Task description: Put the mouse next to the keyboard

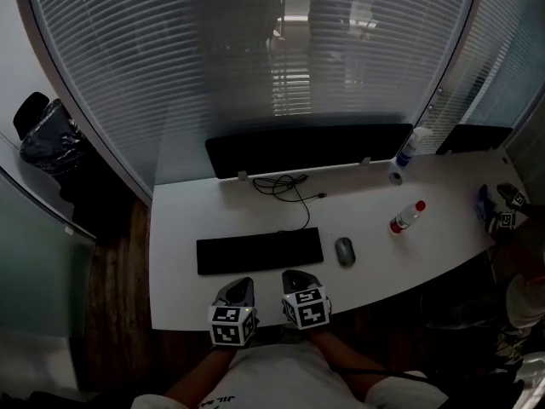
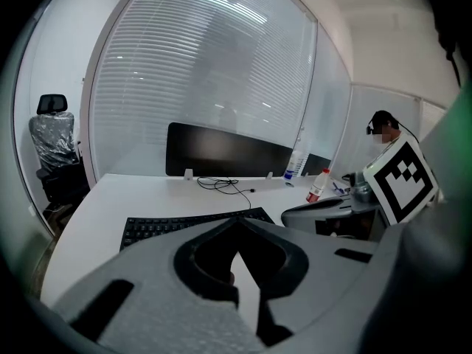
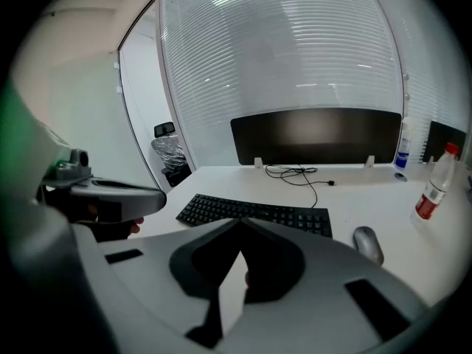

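A black keyboard (image 1: pixel 260 250) lies flat on the white desk (image 1: pixel 183 216). A grey mouse (image 1: pixel 345 251) rests just right of its right end, a small gap apart. Both grippers hover side by side at the desk's near edge, in front of the keyboard. My left gripper (image 1: pixel 241 284) is shut and holds nothing. My right gripper (image 1: pixel 295 277) is shut and empty too. In the right gripper view the mouse (image 3: pixel 368 243) sits ahead to the right, beyond the keyboard (image 3: pixel 254 212). The left gripper view shows the keyboard (image 2: pixel 184 226); the right gripper hides the mouse there.
A dark monitor (image 1: pixel 308 147) stands at the back with a loose black cable (image 1: pixel 285 186) in front. A red-capped bottle (image 1: pixel 406 217) and a spray bottle (image 1: pixel 410 147) stand at the right. Another person (image 2: pixel 383 127) works at the desk's far right. A chair (image 1: pixel 47 135) stands left.
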A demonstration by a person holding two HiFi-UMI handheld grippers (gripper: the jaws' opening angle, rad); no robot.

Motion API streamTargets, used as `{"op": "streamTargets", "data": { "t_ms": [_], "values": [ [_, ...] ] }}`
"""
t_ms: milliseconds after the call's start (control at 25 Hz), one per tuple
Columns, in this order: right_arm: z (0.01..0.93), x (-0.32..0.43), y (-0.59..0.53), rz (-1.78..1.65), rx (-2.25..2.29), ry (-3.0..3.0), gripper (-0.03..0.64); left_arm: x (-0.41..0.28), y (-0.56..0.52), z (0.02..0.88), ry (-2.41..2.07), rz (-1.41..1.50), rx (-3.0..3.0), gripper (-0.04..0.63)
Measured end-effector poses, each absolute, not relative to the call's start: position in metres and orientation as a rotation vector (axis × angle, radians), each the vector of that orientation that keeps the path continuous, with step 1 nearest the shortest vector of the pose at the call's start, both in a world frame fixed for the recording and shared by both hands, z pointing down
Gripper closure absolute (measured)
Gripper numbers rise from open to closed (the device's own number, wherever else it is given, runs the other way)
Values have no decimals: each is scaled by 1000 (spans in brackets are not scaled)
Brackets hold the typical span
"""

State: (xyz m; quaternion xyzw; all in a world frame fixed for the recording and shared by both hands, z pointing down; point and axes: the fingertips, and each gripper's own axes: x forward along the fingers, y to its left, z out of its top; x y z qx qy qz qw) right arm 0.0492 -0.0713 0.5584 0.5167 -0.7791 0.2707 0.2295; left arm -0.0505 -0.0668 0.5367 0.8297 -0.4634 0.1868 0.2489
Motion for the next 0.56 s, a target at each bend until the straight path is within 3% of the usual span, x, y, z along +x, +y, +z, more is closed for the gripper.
{"op": "streamTargets", "data": {
  "t_ms": [560],
  "values": [
    [550, 27, -67, 682, 1363, -2186, 614, -58, -59, 545, -1247, 529, 2234, 591]
  ]
}}
